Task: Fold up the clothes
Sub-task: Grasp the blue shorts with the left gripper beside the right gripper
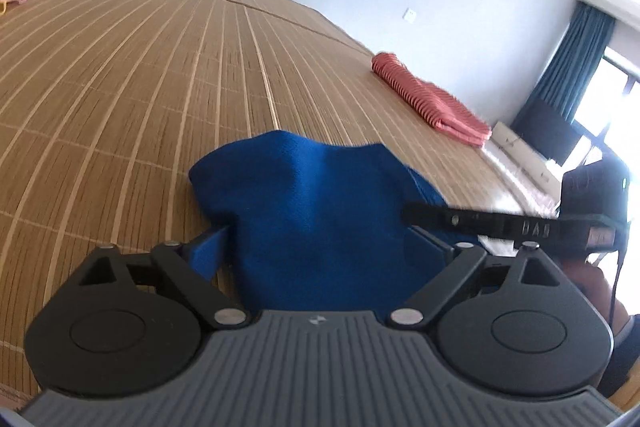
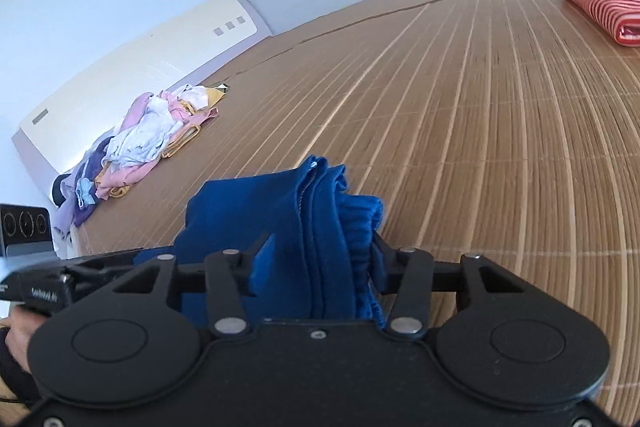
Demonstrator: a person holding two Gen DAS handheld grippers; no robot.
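Garment (image 2: 304,227), blue and bunched on the mat (image 2: 480,147), sits between both tools: right gripper (image 2: 320,263) half-closed around its folds, left gripper (image 1: 320,247) wide, gripping nothing, so square edges before pressing flat.

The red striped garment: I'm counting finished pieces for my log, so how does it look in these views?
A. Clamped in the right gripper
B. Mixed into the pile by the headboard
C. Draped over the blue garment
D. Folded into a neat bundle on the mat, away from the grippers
D: the red striped garment lies folded by itself on the bamboo mat, well beyond the blue garment and away from the unfolded pile.
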